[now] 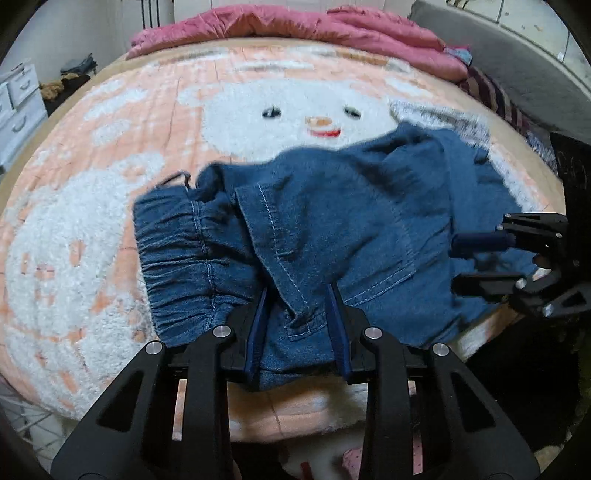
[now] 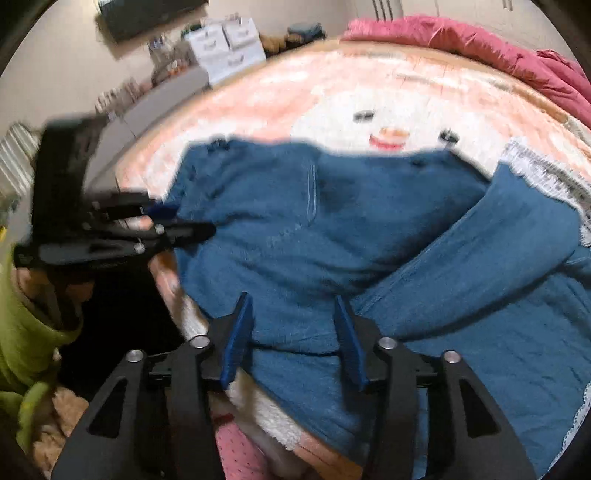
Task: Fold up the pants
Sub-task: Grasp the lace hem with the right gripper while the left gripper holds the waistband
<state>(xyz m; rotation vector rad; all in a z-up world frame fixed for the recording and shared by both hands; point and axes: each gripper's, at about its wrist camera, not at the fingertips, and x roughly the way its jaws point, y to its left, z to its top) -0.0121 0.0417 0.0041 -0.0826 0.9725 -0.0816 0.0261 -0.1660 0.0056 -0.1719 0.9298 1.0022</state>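
Blue denim pants [image 1: 332,229] lie on a fluffy peach-and-white snowman blanket [image 1: 110,184], elastic waistband [image 1: 177,258] to the left. My left gripper [image 1: 299,291] is open, its fingers straddling a raised fold of denim at the near edge. My right gripper [image 1: 456,264] comes in from the right, open over the pants' right side. In the right wrist view the pants [image 2: 332,229] look blurred; the right gripper [image 2: 293,299] is open over the denim, and the left gripper [image 2: 177,221] is at the left edge.
A pink quilt [image 1: 295,26] is bunched at the far end of the bed. White drawers [image 1: 18,103] stand at the left. A grey lace-edged cloth [image 2: 546,173] lies under the pants at the right. A green sleeve [image 2: 26,332] is at the lower left.
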